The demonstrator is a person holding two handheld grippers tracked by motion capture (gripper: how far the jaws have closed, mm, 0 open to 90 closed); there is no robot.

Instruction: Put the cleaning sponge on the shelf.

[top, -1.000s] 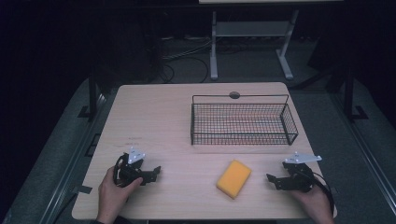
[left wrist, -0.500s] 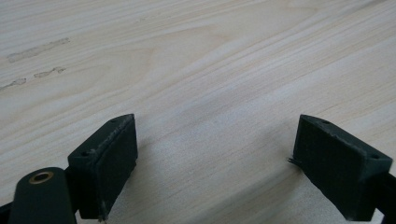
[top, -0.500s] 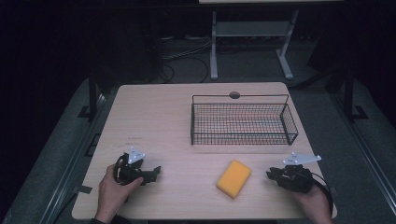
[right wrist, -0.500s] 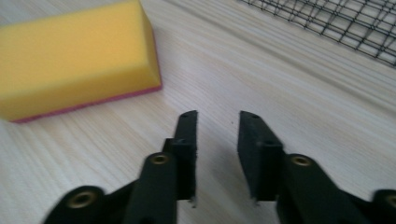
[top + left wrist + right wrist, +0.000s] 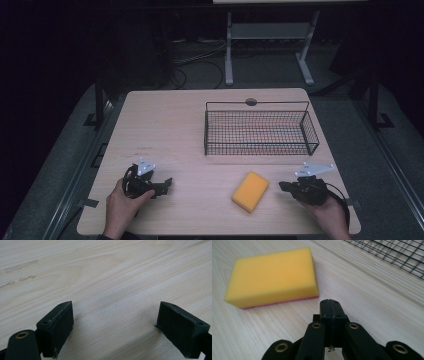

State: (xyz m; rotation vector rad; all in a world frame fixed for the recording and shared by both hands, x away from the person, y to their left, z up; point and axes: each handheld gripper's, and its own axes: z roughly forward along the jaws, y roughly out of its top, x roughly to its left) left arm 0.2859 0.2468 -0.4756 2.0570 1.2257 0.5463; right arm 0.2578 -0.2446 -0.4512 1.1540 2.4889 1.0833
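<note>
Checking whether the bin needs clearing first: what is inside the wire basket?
Nothing lies in the wire basket; bare table shows through its mesh. The yellow sponge lies outside, nearer the person. Nothing covers the inside.

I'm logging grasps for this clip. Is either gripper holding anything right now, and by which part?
Nothing is held. The right gripper is shut on itself short of the sponge; the left gripper is open over bare table.

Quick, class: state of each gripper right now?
Left gripper: open, nothing between its jaws.
Right gripper: just closed, shut on nothing, short of the sponge.
</note>
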